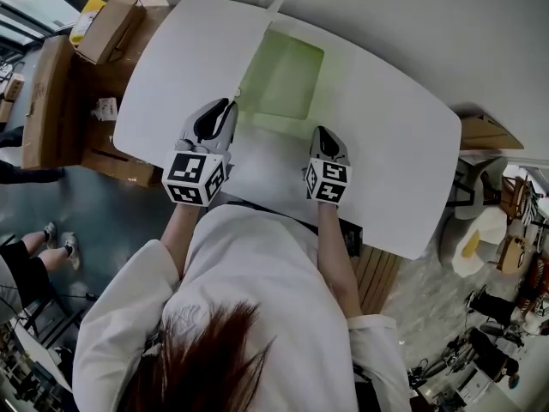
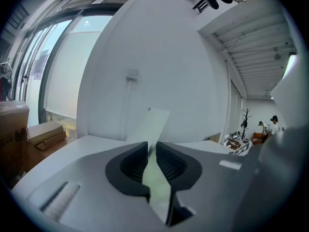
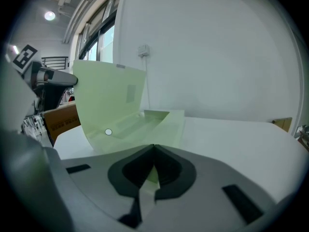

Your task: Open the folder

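Pale green folder (image 1: 287, 75) half open: cover (image 3: 108, 105) stands up, probably about to be let go.
Right gripper (image 3: 153, 149) jaws closed on the folder's near edge. Left gripper (image 2: 152, 146) jaws slightly apart, with the cover loose between them. The folder lies on the white surface (image 1: 386, 144) at 12 o'clock from the right jaws. Next, probably: draw the left jaws clear and lay the cover flat toward 9 o'clock.

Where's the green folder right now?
In the head view the folder lies at the centre of the table, its raised cover at the left gripper and its near edge clamped in the right gripper.
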`<state>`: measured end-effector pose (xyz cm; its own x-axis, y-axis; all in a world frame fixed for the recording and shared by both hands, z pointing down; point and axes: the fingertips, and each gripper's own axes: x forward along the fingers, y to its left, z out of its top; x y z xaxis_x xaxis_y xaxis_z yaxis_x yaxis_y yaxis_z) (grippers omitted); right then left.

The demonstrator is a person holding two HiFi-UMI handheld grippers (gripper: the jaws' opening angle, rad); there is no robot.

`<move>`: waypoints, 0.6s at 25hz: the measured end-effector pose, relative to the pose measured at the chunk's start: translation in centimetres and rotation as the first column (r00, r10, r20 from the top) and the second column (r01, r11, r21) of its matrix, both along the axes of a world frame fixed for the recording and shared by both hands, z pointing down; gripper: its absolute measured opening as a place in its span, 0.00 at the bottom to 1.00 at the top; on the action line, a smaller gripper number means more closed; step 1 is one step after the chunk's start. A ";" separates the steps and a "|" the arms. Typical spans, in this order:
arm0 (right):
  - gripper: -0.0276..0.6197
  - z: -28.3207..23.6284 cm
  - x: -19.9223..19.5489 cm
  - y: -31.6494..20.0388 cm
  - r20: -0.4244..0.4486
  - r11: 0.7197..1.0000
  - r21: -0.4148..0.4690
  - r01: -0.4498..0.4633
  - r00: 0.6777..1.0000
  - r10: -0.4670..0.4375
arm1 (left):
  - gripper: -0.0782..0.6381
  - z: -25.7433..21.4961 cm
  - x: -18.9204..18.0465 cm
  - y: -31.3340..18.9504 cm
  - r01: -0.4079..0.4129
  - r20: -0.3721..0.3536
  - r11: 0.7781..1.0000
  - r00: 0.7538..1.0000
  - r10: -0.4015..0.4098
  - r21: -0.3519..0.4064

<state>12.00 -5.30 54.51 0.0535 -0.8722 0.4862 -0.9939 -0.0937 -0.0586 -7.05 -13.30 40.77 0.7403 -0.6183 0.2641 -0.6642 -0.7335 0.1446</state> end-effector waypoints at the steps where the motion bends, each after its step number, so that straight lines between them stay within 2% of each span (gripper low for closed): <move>1: 0.05 0.0 0.0 0.0 -0.001 1.000 -0.001 0.000 1.000 0.000 | 0.19 -0.2 0.0 0.2 -0.007 -0.001 1.000 1.000 0.007 0.007; 15: 0.05 0.1 0.1 -0.3 0.015 1.000 -0.021 -0.003 1.000 0.003 | 0.19 -2.3 -0.2 1.0 -0.020 -0.040 0.999 0.999 0.022 0.046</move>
